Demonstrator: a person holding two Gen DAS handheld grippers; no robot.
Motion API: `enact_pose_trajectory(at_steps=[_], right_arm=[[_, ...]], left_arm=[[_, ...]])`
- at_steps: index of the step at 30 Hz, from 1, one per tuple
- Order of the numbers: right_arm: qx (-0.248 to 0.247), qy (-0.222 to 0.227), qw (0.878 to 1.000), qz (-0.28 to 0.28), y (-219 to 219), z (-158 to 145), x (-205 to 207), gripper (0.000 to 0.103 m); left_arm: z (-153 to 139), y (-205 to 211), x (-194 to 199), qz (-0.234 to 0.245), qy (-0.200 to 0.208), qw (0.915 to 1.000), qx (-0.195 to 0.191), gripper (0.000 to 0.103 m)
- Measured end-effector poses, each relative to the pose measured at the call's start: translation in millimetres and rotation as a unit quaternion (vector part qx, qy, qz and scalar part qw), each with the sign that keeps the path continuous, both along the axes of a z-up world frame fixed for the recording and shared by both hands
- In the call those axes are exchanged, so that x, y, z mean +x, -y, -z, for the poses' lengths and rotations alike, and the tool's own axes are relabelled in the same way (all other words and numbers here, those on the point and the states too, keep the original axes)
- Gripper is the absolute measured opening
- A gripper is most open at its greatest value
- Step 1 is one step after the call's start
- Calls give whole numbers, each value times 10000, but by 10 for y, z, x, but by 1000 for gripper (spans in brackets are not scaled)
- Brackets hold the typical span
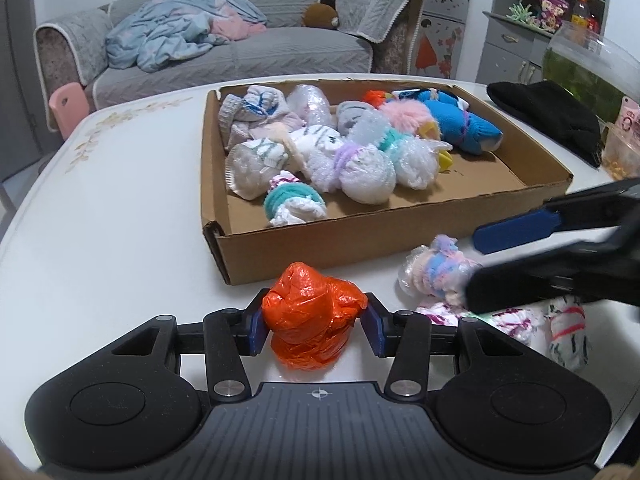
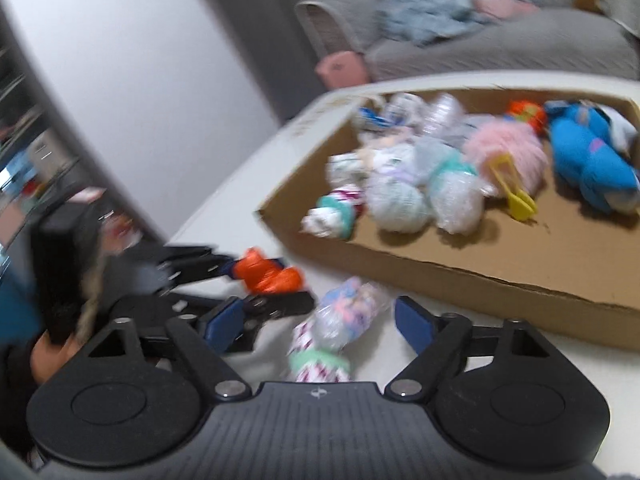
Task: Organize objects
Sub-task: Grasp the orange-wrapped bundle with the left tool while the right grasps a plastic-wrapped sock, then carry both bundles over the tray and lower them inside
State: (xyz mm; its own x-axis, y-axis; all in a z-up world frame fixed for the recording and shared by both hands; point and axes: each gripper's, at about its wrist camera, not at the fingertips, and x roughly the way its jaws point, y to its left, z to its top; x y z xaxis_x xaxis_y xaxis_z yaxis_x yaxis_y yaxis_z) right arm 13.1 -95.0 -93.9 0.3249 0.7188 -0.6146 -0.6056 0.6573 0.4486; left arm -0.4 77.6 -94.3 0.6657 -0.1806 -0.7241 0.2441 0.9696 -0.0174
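The left hand-held gripper [image 1: 315, 330] was clenched on a crumpled orange plastic bundle [image 1: 310, 322], its two blue pads pressing on the bundle's sides just above the white counter [image 1: 112, 240]. This bundle was near the front wall of the shallow brown cardboard box [image 1: 360, 236], outside it. The box lay on the counter and contained many small bundles wrapped in clear plastic, a fluffy pink ball [image 1: 406, 116] and a blue plush toy [image 1: 460, 124].

The right hand-held gripper [image 2: 320, 326] was released: its blue pads stood apart on both sides of a pastel bundle in clear plastic [image 2: 348, 312], which lay on the counter in front of the box. In the blurred right wrist view the pads did not touch it.
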Motion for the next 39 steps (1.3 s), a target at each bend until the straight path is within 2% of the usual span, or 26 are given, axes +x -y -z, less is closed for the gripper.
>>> enact_pose_trajectory(at_steps=[1,3,4,5,11,18,23,30,39], right_arm=[[-36,-79,9998,187,-19,35,30,74],[-146,-243,9989,366,-66,125,60,57],[-295,-230,9986,369,-106,168,47,34],[-391,-108,9985,374,-129,198,14,28],[-409,196,9988,186,-39,181,-33,28],[-331,615,9975,94,202,-69,-179,28],[-314,853,9956,210,341,-261,-168,28],[-299,1459,9883,335,491,-667,-40,28],[-509,2234,9728,329,785,-1037,278,28]], left_arm=[[1,-5,3,-5,3,10000,-13,54],[3,5,-1,11,9,10000,21,54],[2,16,-7,13,12,10000,51,54],[2,34,-17,31,16,10000,78,54],[2,125,-60,143,31,9999,88,54],[-151,152,-116,150,202,9997,65,52],[-408,251,-77,285,395,9988,34,52],[-861,552,145,604,830,9947,42,52],[-1172,922,545,1030,1051,9882,424,52]])
